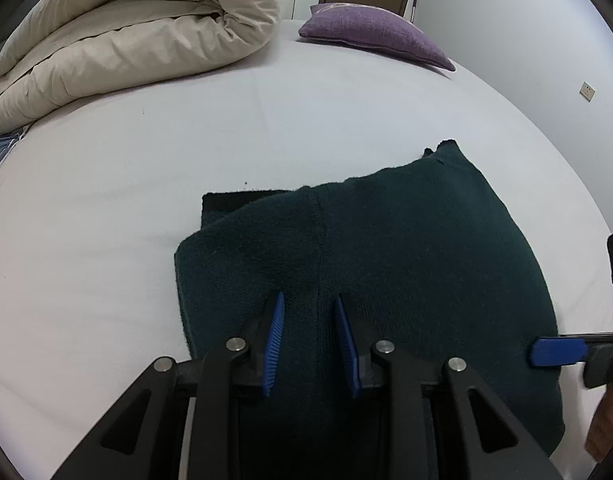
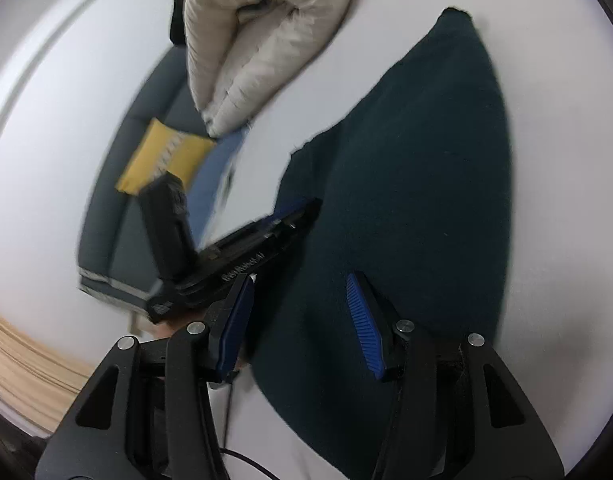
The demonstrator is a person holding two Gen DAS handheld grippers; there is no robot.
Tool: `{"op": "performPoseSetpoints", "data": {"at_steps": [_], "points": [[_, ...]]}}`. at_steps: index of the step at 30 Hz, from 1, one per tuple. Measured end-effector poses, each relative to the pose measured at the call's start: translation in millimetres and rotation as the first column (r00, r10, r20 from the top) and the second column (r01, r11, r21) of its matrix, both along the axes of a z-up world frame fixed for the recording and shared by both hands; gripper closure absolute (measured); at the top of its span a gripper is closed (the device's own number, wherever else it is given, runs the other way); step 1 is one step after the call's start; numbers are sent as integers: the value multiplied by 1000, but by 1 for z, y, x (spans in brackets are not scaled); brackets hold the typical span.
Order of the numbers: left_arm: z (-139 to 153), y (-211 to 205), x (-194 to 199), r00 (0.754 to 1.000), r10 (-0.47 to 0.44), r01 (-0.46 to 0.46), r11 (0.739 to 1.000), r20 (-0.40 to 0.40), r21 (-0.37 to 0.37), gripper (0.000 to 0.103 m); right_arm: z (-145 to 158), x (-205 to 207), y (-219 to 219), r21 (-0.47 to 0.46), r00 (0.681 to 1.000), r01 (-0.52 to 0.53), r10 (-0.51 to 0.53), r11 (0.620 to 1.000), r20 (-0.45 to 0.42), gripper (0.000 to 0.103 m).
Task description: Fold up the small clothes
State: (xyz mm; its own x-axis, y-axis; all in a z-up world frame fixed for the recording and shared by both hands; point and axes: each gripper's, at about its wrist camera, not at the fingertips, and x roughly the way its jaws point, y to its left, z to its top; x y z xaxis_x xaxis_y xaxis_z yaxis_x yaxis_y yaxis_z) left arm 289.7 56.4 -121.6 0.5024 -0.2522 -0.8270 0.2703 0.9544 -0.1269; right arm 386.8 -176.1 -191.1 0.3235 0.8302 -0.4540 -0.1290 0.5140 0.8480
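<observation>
While the dark green knit garment (image 1: pixel 386 248) lies folded on the white bed sheet (image 1: pixel 146 168), filling the left wrist view from about 3 o'clock round to 6 o'clock, we hold both tools low over it. Our left gripper (image 1: pixel 309 300) has its blue pads a little apart with a ridge of knit running up between them; whether they pinch that ridge or only straddle it, we cannot tell. Our right gripper (image 2: pixel 298 284) stands with its pads wide apart above the cloth, gripping nothing.

We judge the garment soft, thick and light, limp enough to sag and slump if lifted by one point, and fuzzy enough not to slip from ribbed pads. The best hold looks to be the doubled edge at 9 o'clock in the left view, or a corner, taking all layers together.

Much is hidden: a darker strip (image 1: pixel 242 200) peeks out beneath the top layer at 10 o'clock, and we cannot say whether it is a sleeve or a hem. The near edge is cut off under our tools. The right view is blurred, so the beige duvet (image 2: pixel 258 32) and yellow cushion (image 2: pixel 162 152) at 11 o'clock are hard to read.
</observation>
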Motion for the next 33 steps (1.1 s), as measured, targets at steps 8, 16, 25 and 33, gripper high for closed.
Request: {"op": "performPoseSetpoints", "data": {"at_steps": [8, 16, 25, 33], "points": [[-1, -2, -1, 1000, 4, -4, 1000, 8, 9, 73, -5, -35, 15, -56, 994, -97, 94, 994, -55, 51], [-3, -3, -3, 1000, 5, -5, 1000, 17, -1, 73, -18, -61, 0, -4, 996, -67, 66, 998, -52, 51], [-1, 1, -5, 1000, 3, -1, 999, 25, -44, 73, -21, -79, -9, 9, 998, -58, 58, 998, -24, 56], [50, 87, -37, 993, 118, -103, 943, 28, -317, 28, 26, -87, -64, -23, 996, 52, -50, 998, 74, 45]]}}
